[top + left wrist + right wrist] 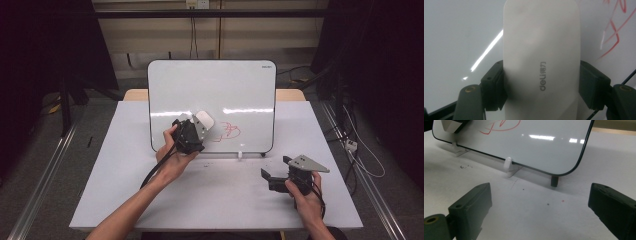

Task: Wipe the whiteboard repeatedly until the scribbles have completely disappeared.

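High view: two hands reach in from the near edge of a white table (150, 200). Nearest, at the right, the right hand holds the right gripper (274, 174) low over the table, its jaws wide apart with nothing between them, pointing left. In the right gripper view those two black jaws stand well apart over bare tabletop marked with a few small specks; beyond them the whiteboard (544, 147) stands tilted on small white feet, with a dark peg under its corner.

Farther in and to the left, the left gripper (196, 125) is raised against the whiteboard (220, 85). Its jaws are clamped on a white eraser (204, 120), one jaw on each long side. In the left gripper view the eraser (541, 57) rises straight up between the jaws, with grey lettering running along it, and the glossy board surface lies right behind it.

Just to the right of the eraser, red scribbles (227, 131) mark the lower middle of the board. In the left gripper view the red scribbles (614, 35) sit at the upper right of the eraser, close beside it. Whether the eraser is touching the board cannot be told.
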Action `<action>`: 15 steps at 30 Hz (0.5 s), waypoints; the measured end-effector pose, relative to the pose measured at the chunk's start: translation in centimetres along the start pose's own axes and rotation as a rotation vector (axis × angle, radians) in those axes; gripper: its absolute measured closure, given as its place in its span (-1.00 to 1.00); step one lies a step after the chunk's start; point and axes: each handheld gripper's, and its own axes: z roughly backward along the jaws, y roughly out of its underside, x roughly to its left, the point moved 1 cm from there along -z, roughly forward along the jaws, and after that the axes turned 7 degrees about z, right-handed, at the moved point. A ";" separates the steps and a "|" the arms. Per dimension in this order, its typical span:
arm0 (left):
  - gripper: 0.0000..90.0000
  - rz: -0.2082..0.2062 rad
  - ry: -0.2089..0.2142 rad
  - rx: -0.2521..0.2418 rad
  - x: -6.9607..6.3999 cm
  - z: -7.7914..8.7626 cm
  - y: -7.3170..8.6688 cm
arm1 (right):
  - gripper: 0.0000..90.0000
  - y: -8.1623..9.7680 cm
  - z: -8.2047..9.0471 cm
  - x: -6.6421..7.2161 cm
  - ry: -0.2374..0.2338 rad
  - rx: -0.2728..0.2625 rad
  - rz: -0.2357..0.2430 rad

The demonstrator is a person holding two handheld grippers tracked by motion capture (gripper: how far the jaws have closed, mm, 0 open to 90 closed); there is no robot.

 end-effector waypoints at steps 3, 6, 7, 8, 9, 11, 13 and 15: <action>-0.31 0.002 0.001 -0.006 -0.4 -0.2 -0.7 | -0.89 0.0 0.0 0.0 -0.001 -0.001 0.000; -0.31 -0.011 0.004 -0.011 -0.9 -0.4 -1.2 | -0.89 0.0 0.1 0.0 -0.007 -0.004 0.004; -0.31 -0.014 0.003 -0.007 -1.0 -0.5 -1.4 | -0.89 0.0 0.1 0.0 -0.008 -0.007 0.002; -0.31 -0.019 0.000 -0.002 -1.0 -0.5 -1.5 | -0.89 0.0 0.1 0.0 -0.008 -0.006 0.002; -0.31 -0.020 0.001 -0.002 -1.0 -0.5 -1.5 | -0.88 0.0 0.0 0.0 -0.010 -0.007 0.003; -0.31 -0.029 -0.004 -0.007 -1.2 -0.5 -1.4 | -0.88 0.0 0.0 0.1 -0.010 -0.008 0.005; -0.31 -0.050 -0.003 -0.010 -1.5 -0.6 -1.4 | -0.88 0.0 0.0 0.1 -0.011 -0.009 0.002; -0.31 -0.066 0.011 -0.015 -2.2 -0.7 -1.4 | -0.88 -0.1 0.0 0.1 -0.011 -0.012 0.002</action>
